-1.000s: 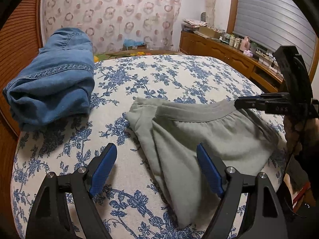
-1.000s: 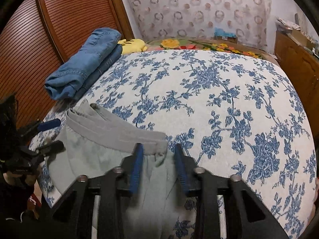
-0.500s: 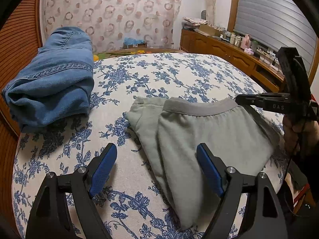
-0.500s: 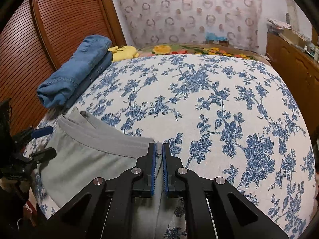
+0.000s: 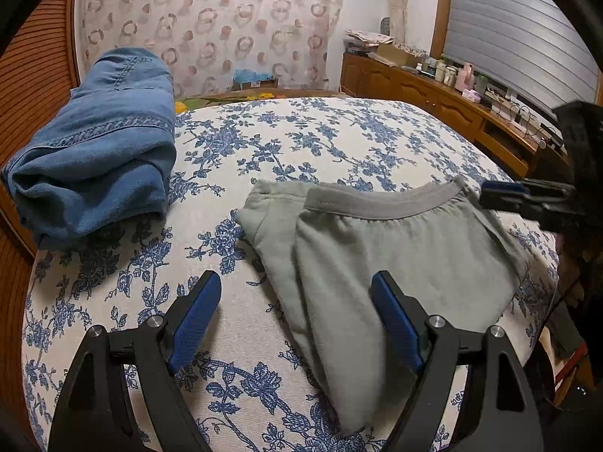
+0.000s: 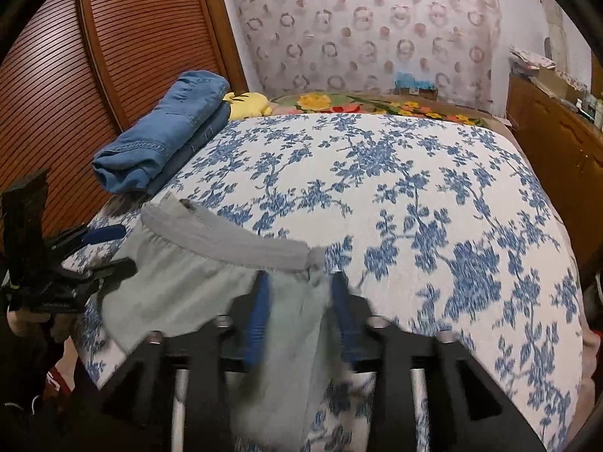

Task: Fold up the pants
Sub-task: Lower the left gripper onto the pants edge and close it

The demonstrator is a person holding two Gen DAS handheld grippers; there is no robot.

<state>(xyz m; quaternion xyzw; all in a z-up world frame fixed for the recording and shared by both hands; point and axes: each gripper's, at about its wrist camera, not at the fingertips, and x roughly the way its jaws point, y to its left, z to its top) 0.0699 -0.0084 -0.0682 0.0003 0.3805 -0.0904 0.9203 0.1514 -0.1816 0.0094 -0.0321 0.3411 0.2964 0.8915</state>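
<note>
Left gripper (image 5: 296,312) hovers tilted down over the bed (image 5: 339,143), jaws wide open. Right gripper (image 6: 299,297) jaws just opened, gray pants (image 6: 188,275) loose between them.

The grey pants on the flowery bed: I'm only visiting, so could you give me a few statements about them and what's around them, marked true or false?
1. The grey pants lie folded on the blue-flowered bedspread. True.
2. The left gripper has its jaws clamped on the pants. False: its jaws stand wide apart and press on nothing.
3. Folded blue jeans sit on the bed, apart from the grey pants. True.
4. The right gripper is near the jeans. False: it is at the grey pants' edge by the waistband, its jaws having just been opening, with cloth between them.
5. The jeans lie on top of the grey pants. False: bare bedspread shows between them.
</note>
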